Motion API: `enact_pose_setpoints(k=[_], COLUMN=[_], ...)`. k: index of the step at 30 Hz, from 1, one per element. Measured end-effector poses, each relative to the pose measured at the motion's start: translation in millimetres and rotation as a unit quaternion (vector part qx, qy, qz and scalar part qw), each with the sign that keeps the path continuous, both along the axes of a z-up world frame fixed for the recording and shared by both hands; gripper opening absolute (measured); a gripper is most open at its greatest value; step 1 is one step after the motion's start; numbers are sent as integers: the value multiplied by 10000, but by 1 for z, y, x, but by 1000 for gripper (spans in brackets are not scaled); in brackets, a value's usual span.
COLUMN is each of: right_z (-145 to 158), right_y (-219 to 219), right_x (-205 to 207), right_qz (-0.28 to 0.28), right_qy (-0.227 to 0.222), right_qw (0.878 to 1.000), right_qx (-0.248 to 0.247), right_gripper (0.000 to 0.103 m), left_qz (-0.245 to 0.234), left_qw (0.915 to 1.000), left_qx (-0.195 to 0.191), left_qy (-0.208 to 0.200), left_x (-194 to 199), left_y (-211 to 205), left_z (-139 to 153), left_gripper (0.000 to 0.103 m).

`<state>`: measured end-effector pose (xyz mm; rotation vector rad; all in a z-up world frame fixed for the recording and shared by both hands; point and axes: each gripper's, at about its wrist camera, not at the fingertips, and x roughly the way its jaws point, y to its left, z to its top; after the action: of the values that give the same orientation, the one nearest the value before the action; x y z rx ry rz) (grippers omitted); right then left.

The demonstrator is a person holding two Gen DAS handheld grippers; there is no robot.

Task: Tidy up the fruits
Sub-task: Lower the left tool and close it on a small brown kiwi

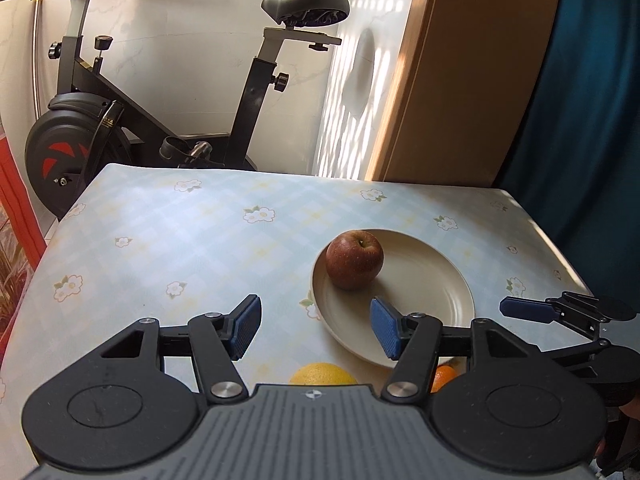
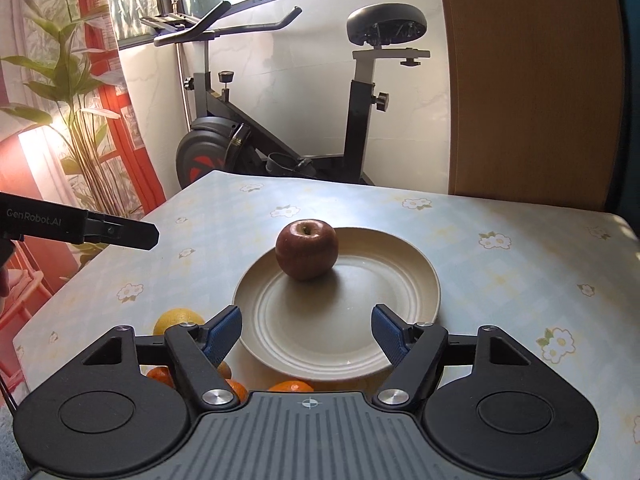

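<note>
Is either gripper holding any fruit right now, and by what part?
Nothing is held. The left gripper and right gripper both stand open and empty; the apple sits untouched on the plate.

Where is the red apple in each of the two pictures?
Left wrist view: the apple sits just right of centre, on the far left part of the plate.
Right wrist view: the apple sits near the centre, on the far part of the plate.
Shared landmark: the exercise bike behind the table.
</note>
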<state>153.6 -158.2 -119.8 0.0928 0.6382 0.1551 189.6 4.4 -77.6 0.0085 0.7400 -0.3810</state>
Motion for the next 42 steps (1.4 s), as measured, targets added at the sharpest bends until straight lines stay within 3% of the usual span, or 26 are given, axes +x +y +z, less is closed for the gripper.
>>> enact_pose_setpoints(k=[10,16,22,42], right_z=[-7,-10,-15,-24], right_y=[-7,-17,-31,-52], right_x=[-33,-44,-45,-48], right_qz=[-127,-213,-393,-768], right_qy=[-11,-2,124,253], right_qw=[9999,9998,9991,9967], right_qx=[20,-58,-58,40], right_gripper=[68,68,62,53], left_qz=[277,704,982,770], left_qw=[9995,9971,9950,9947], left_qx=[-87,196,168,520], left_qy=[-109,-230,-57,443], left_x=[-31,-43,-47,-65], left_y=[17,36,55,68], left_z=[-1,-9,-23,-59], left_gripper=[63,63,62,52])
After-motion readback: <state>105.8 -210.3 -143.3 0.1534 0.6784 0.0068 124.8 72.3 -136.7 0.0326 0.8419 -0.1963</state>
